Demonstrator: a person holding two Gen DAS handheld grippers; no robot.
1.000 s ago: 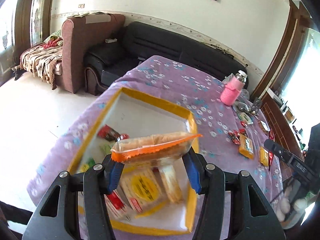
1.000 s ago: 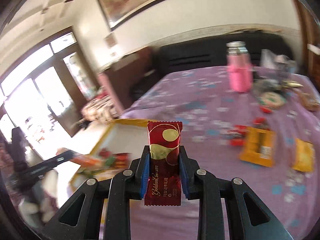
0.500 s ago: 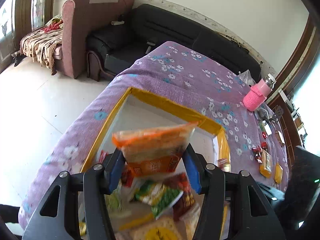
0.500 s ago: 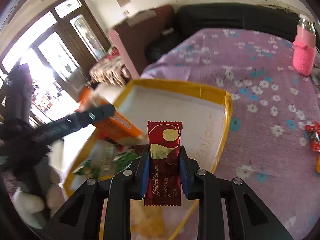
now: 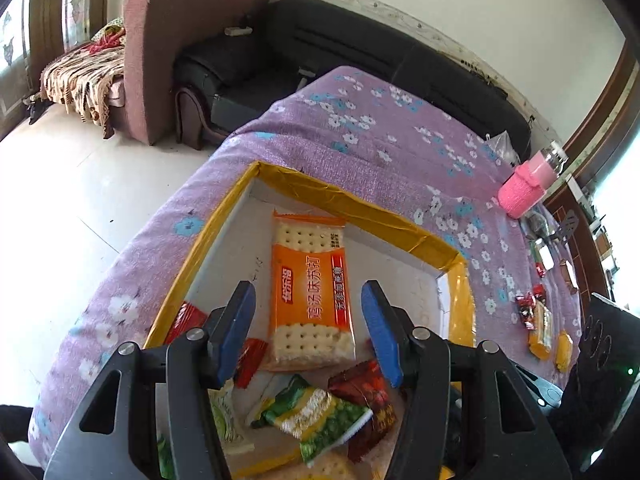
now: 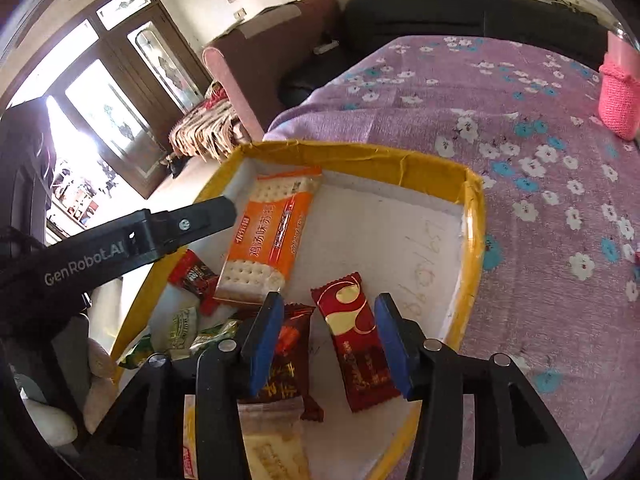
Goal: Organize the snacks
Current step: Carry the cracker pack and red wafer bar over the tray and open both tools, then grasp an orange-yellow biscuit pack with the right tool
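The orange cracker packet [image 5: 310,292] is seen lying flat in the yellow-rimmed box [image 5: 352,206], toward its far left, and the red candy bar [image 6: 356,340] lies nearer, to its right. Both the left gripper [image 5: 308,328] and the right gripper [image 6: 328,340] are held above the box with jaws spread, nothing gripped. More wrapped snacks [image 5: 316,416] are piled at the near end.

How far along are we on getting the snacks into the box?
Done: the cracker pack and red bar lie in the box with other snacks. In hand: nothing; the left gripper and right gripper are both open over it. Left: loose snacks lie on the tablecloth near the pink bottle.
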